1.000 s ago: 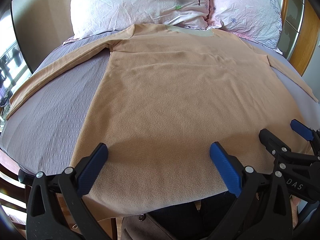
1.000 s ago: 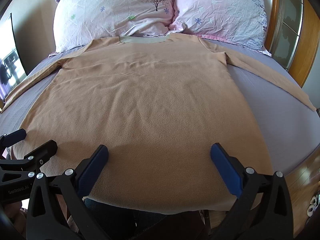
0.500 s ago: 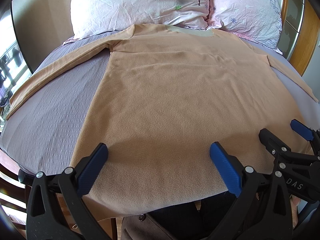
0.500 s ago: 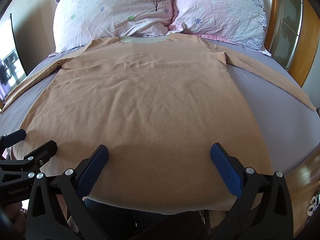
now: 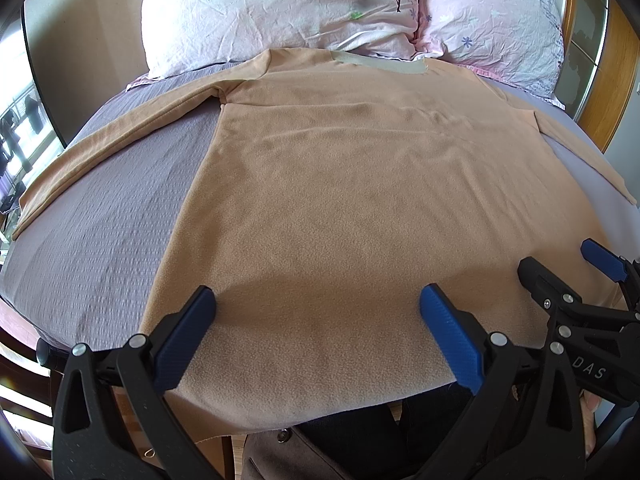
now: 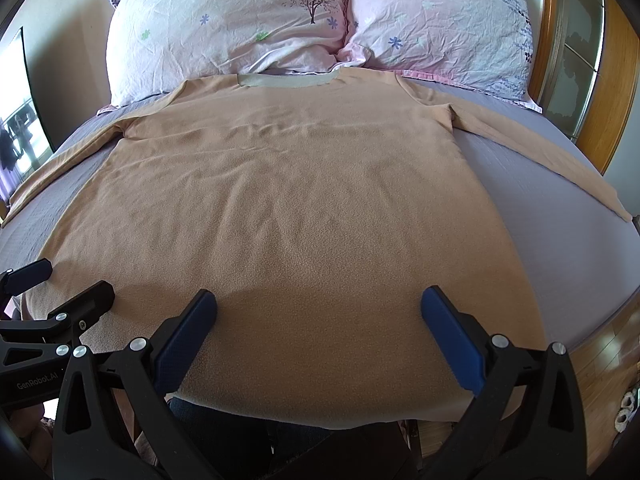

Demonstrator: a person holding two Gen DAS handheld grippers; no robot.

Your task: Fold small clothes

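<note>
Purple sheets cover the bed, and two pink pillows with little flowers and a tree picture lean at the far end. On the bed lies a tan long-sleeved shirt. It is spread out flat with its front or back up; which one cannot be told. Its cloth looks soft and fuzzy, with a few small wrinkles across the chest. The neck band is a pale grey-green and sits right by the pillows. Both sleeves stretch out to the sides, one toward each edge of the bed. The bottom hem hangs a little over the near edge.

The left hand-held gripper floats over the hem with its blue fingers spread wide, holding nothing. The right hand-held gripper is just beside it, also spread wide and holding nothing. A wooden frame stands at the right side of the bed.
</note>
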